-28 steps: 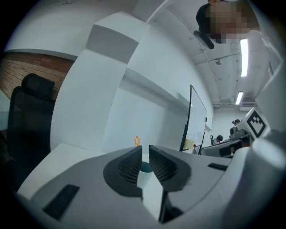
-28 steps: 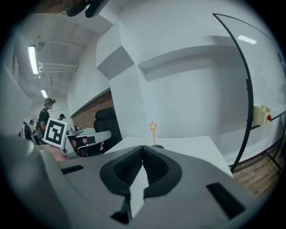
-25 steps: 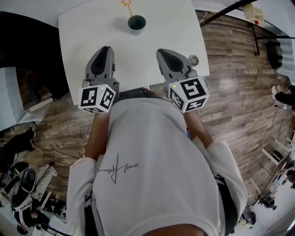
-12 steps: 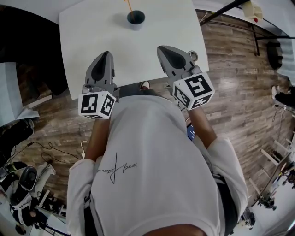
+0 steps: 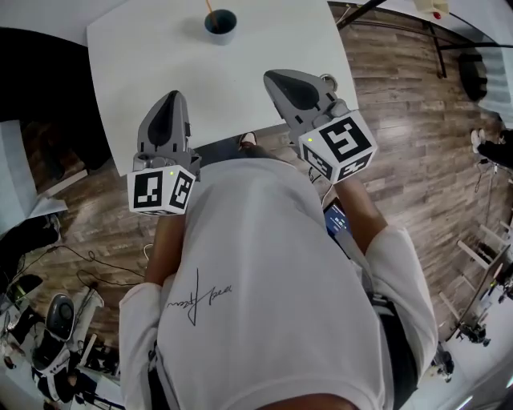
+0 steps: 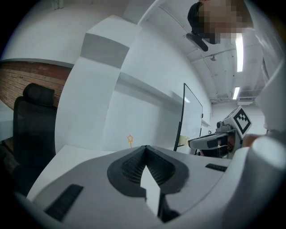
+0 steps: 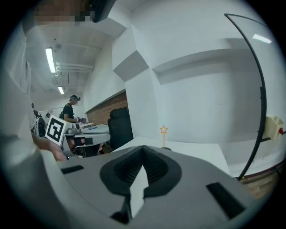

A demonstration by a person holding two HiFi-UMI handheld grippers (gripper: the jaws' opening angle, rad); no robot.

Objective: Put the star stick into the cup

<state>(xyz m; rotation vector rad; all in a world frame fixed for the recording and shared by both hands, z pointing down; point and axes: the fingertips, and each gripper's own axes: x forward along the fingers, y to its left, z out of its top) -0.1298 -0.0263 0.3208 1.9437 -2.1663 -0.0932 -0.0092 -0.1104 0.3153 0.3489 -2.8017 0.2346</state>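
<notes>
At the top centre of the head view, I find one cup [image 5: 220, 24] on the white desk [image 5: 264, 56]. The one star stick [image 6: 130, 139] stands upright in it, so I judge the task done. That would explain the two grippers held low at the desk's near edge, well apart from the cup. Left gripper [image 5: 171, 98] and right gripper [image 5: 276, 78] each have fingers pressed together on nothing.
</notes>
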